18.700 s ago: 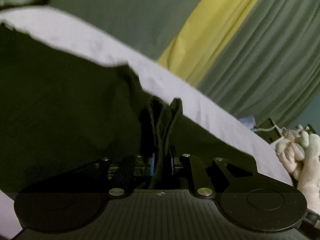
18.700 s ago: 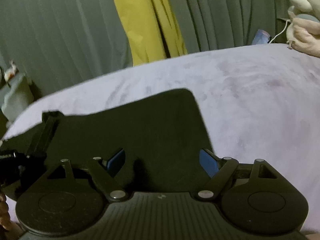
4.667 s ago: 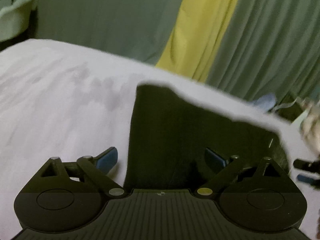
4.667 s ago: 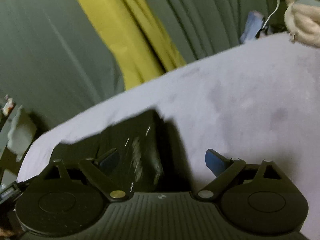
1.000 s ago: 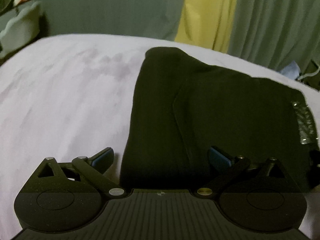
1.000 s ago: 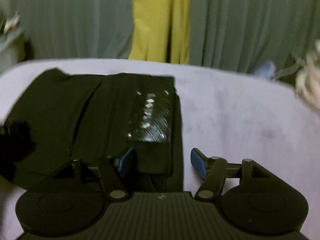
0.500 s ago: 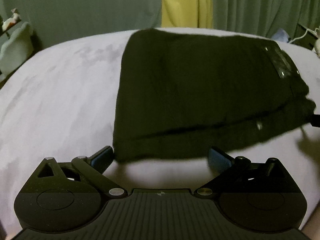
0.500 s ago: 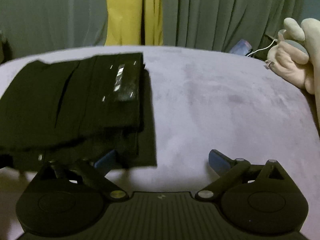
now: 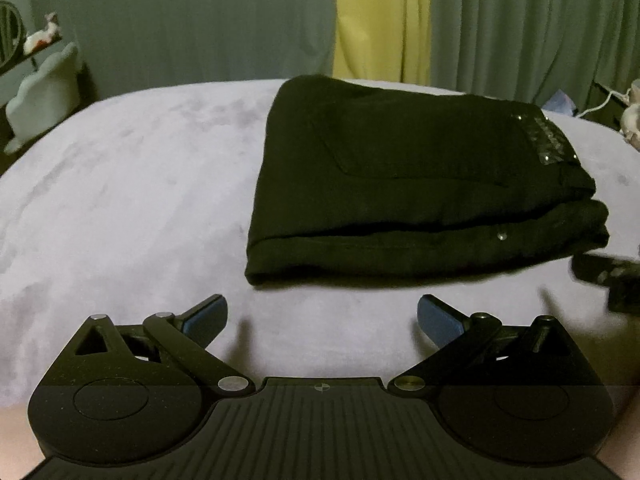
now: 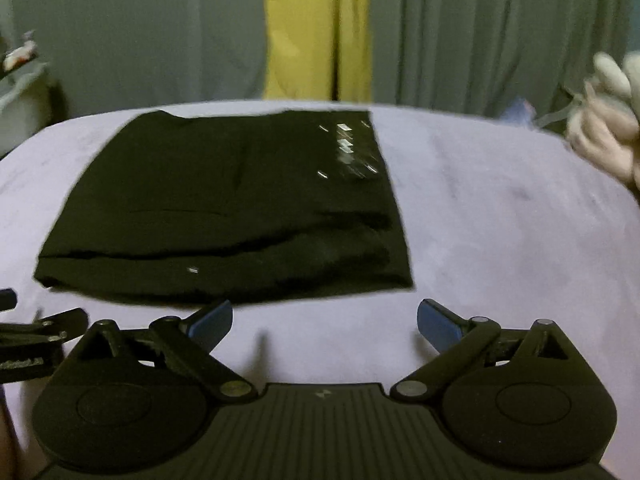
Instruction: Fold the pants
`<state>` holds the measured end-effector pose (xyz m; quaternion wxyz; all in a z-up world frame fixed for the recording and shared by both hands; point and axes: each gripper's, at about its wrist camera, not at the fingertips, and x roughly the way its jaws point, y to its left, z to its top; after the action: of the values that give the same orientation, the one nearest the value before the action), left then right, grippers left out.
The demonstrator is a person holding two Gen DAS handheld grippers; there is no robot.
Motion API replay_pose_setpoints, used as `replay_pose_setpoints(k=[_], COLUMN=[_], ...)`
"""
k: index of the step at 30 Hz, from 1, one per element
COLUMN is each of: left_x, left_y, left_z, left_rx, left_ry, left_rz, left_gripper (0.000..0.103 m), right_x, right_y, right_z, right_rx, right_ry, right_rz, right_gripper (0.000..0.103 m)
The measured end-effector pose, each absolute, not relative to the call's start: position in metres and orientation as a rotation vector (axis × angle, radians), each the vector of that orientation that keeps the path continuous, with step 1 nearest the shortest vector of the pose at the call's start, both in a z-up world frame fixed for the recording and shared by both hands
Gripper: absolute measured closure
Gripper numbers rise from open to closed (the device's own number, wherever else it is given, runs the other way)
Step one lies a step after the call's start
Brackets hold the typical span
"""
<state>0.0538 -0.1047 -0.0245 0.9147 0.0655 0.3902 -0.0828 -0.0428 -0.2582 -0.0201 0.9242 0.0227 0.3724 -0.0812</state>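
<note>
Left hand-held gripper (image 9: 320, 318): spread wide, empty, just short of the bundle's near edge.
Right hand-held gripper (image 10: 325, 320): wide apart, jaws just opened, nothing between the blue pads (image 10: 434, 322); best drawn back without snagging the near edge.
Folded black fabric pants (image 10: 228, 204): at 12 o'clock from both tools, flat on the pale lilac plush bed cover (image 9: 120, 184); layers stacked, hem near; fold judged complete.
Studded patch (image 10: 348, 148): toward 1 o'clock, on top.
Green and yellow curtains (image 9: 376, 20): farthest, behind the bed.
</note>
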Motion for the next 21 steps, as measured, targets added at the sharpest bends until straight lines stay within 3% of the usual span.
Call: replay_pose_setpoints(k=[11,21], left_x=[0.064,0.063], left_y=[-0.103,-0.111], left_z=[-0.036,-0.042], left_rx=[0.110,0.160], left_ry=[0.851,0.857], left_rz=[-0.162,-0.163], left_gripper=[0.000,0.000], right_x=[-0.024,-0.029], right_y=[-0.223,-0.241], right_z=[-0.046,-0.041], right_rx=[-0.087,0.038], right_ry=[0.826,0.811], right_rz=[-0.113,-0.136], right_gripper=[0.004,0.004])
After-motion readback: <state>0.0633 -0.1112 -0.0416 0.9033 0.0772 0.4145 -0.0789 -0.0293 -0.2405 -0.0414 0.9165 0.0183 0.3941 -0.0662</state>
